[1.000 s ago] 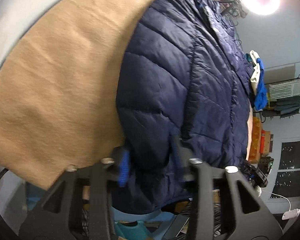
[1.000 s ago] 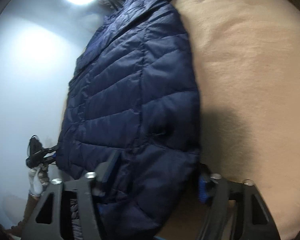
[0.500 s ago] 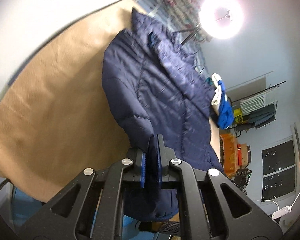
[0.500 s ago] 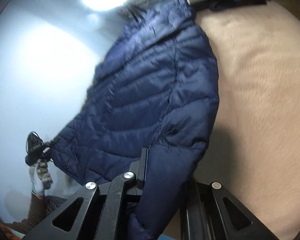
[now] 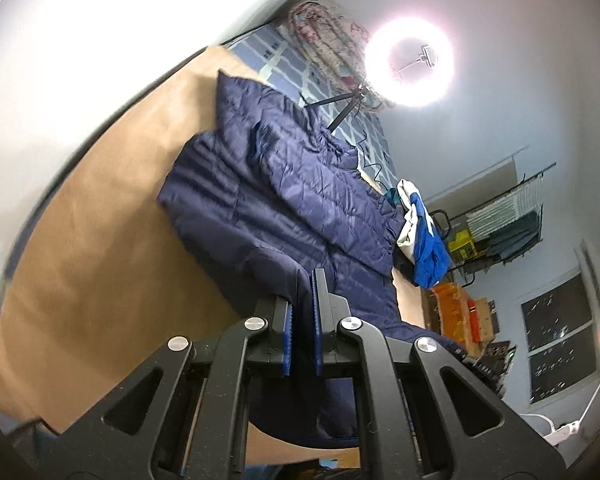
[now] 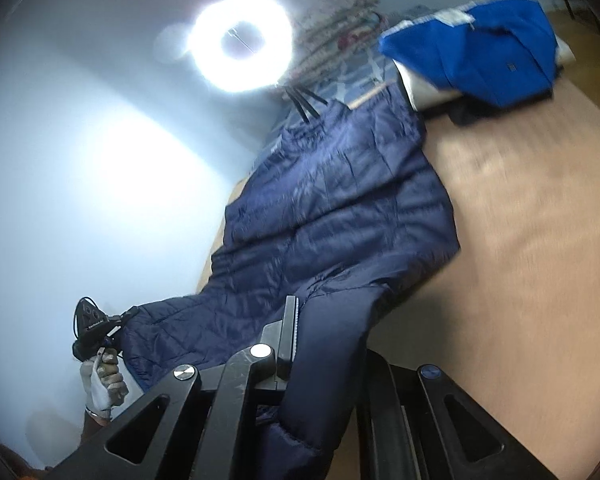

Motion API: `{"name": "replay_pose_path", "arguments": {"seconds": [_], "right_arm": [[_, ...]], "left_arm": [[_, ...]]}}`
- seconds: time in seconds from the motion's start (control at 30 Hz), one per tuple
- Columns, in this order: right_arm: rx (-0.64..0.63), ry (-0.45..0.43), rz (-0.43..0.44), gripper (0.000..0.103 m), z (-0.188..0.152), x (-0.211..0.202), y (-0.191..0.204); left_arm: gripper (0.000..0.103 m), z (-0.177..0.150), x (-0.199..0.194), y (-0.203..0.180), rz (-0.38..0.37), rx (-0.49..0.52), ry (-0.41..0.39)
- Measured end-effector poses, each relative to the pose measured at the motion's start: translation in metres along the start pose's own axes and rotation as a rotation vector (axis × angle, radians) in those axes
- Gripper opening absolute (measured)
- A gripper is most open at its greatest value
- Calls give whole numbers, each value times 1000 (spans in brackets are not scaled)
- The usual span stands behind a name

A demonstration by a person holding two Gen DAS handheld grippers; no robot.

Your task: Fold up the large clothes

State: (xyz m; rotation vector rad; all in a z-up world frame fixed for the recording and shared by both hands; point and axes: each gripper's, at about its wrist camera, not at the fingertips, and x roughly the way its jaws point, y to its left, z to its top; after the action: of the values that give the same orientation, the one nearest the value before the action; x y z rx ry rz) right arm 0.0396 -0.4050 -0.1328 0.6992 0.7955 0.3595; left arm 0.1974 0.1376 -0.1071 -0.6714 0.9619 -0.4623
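A navy quilted puffer jacket [image 5: 284,196] lies lengthwise on a tan blanket [image 5: 100,264], its near hem raised off the surface. My left gripper [image 5: 302,312] is shut on one corner of that hem, fabric pinched between the blue pads. In the right wrist view the same jacket [image 6: 340,208] stretches away. My right gripper [image 6: 324,344] is shut on the other hem corner, and cloth drapes over and hides its right finger. The other hand with the left gripper [image 6: 100,328] shows at the lower left, holding the far end of the hem.
A blue and white garment [image 6: 484,48] is piled at the blanket's far end, also seen as a blue heap [image 5: 424,240]. A ring light [image 5: 408,64] on a tripod glares behind the bed. Shelves and a rack [image 5: 500,224] stand at the right, near a window.
Both grippers closed on the jacket's near hem and rose, lifting it off the blanket. Both views tilted upward, showing more of the room and the ring light.
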Motion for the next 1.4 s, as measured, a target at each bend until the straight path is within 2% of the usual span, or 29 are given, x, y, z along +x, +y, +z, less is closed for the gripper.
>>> {"name": "replay_pose_path", "arguments": {"seconds": [0.1, 0.37, 0.53, 0.73, 0.97, 1.1, 1.2, 1.3, 1.37, 1.4], "right_arm": [[-23, -4, -18, 5, 23, 8, 5], [-52, -6, -69, 5, 74, 39, 0], [-36, -5, -101, 5, 114, 74, -9], [22, 7, -142, 5, 160, 123, -35], [56, 41, -220, 5, 188, 172, -69], [106, 73, -227, 6, 194, 193, -91], [134, 81, -218, 14, 195, 200, -100], [142, 76, -192, 32, 197, 196, -103], [152, 65, -191, 63, 200, 187, -104], [155, 51, -190, 69, 201, 181, -105]], "left_arm": [[5, 19, 8, -5, 26, 37, -10], [5, 66, 54, -3, 59, 50, -31], [5, 103, 98, -2, 93, 57, -36], [5, 146, 162, 14, 178, 51, -27], [5, 166, 233, 40, 253, 47, 20], [5, 168, 254, 47, 282, 54, 22], [6, 170, 259, 49, 281, 59, 24], [17, 173, 256, 48, 282, 69, 27], [31, 176, 252, 48, 264, 58, 31], [35, 179, 248, 48, 250, 48, 28]]}}
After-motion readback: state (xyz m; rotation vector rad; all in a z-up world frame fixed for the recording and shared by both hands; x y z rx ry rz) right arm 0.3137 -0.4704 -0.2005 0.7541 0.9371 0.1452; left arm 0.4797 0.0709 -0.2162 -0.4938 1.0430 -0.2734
